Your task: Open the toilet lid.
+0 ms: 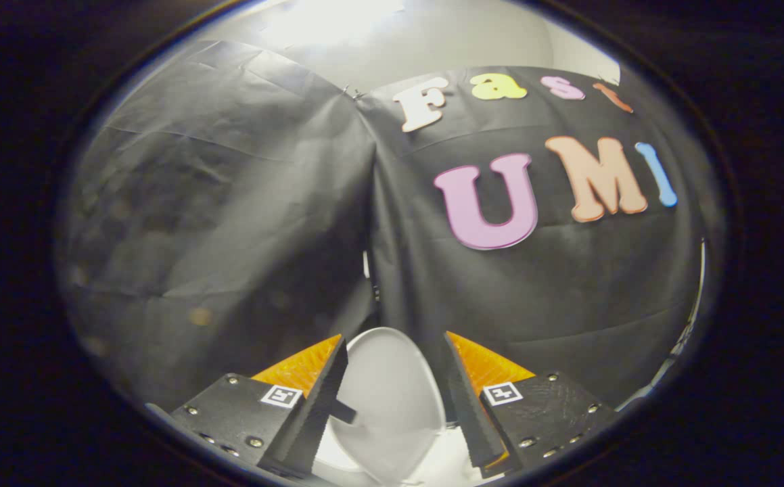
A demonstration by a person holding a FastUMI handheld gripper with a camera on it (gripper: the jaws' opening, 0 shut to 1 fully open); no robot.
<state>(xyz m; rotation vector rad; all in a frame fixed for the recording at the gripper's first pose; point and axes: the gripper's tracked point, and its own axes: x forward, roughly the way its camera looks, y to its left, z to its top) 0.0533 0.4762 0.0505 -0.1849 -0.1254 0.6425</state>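
From the gripper view I see the gripper (395, 348) pointing slightly upward at the booth's corner, its two fingers (324, 392) coming up from about seven and five o'clock and spread well apart. They are released: a wide gap stands between them and neither one presses on anything that I can make out.

The toilet lid (392, 399), pale and oval, sits in that gap. I read it as raised, standing up on edge, since its broad face is turned toward me with the rounded top edge at twelve o'clock, level with the fingertips. Its lower part runs down toward six o'clock, where it meets a brighter white surface, the toilet rim (442, 467), as best I can tell. The lid's left edge passes close behind the left finger at about nine o'clock from the lid's middle; I cannot tell whether they touch. The right finger stands just beside the lid's right edge with a thin dark strip between them.

Beyond the lid, black cloth (229, 223) covers the booth walls, creased and folded, with the two panels meeting in a vertical seam (373, 203) that runs toward twelve o'clock straight above the lid. Over the top of the cloth, at twelve o'clock, a bright pale wall (364, 34) catches strong light.
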